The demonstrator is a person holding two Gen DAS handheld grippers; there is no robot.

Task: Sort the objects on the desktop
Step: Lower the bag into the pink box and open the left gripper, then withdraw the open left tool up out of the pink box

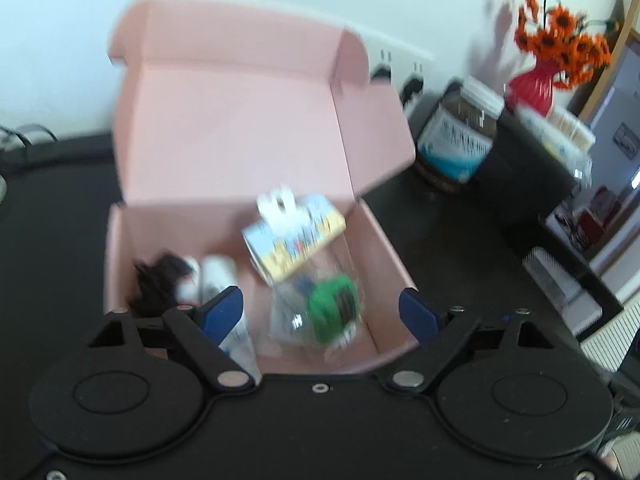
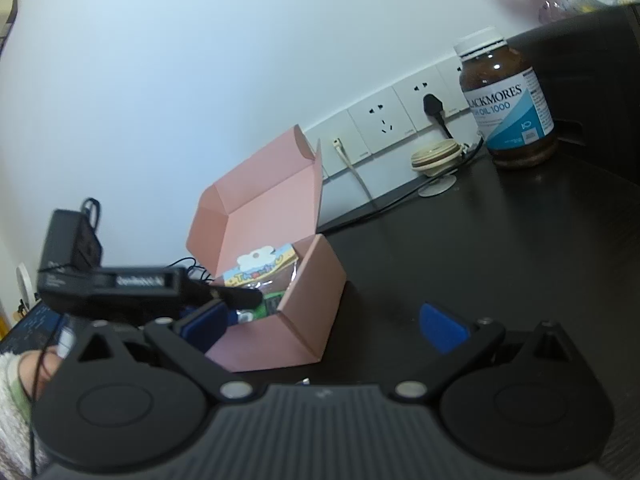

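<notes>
Left wrist view: your left gripper (image 1: 320, 308) hangs spread over the pink box (image 1: 384, 240), pinching nothing. Inside lie a clear packet (image 1: 308, 280), white tubes (image 1: 216, 276) and something black at 9 o'clock.

Right wrist view: your right gripper (image 2: 324, 324) is spread, empty. The bottle (image 2: 508, 108), reading "BLACKMORES … OIL 1000", waits at 1 o'clock; sorting looks unfinished.

surface: black desk (image 2: 460, 248), pretty dark and matte
12 o'clock: open pink box (image 2: 304, 320) sitting right on it, lid flipped up toward the wall
2 o'clock: brown supplement bottle (image 2: 508, 104) standing upright by the wall
1 o'clock: cream round thing (image 2: 436, 156) on a little stand beside the bottle
</notes>
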